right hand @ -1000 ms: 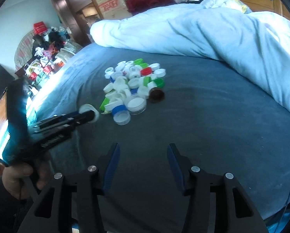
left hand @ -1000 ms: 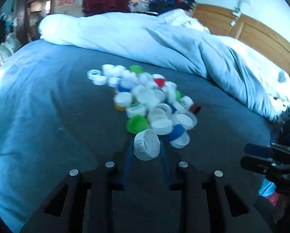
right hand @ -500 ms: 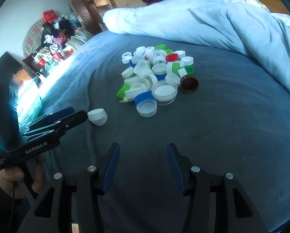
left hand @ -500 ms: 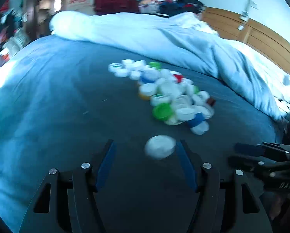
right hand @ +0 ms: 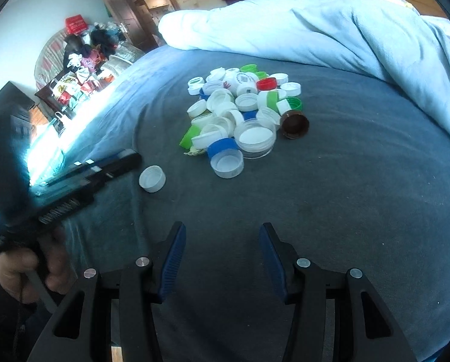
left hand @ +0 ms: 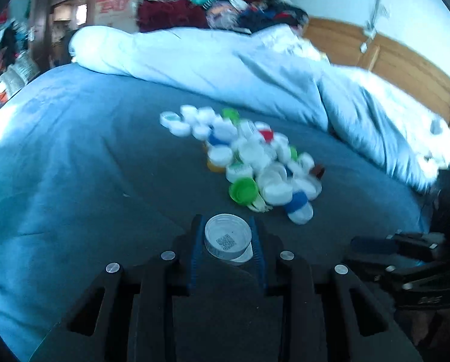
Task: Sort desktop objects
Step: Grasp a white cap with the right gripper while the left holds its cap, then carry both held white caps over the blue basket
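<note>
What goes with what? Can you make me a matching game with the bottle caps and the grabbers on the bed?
Things:
1. white cap with a printed code
2. brown cap
3. right gripper
4. blue-banded cap

Places or states:
A. open, nothing between its fingers
B. pinched in the left gripper, apart from the pile of bottle caps
C. at the pile's near edge in the right wrist view, open side up
D. at the pile's right edge in the right wrist view, tipped on its side

Pairs: 1-B, 2-D, 3-A, 4-C
</note>
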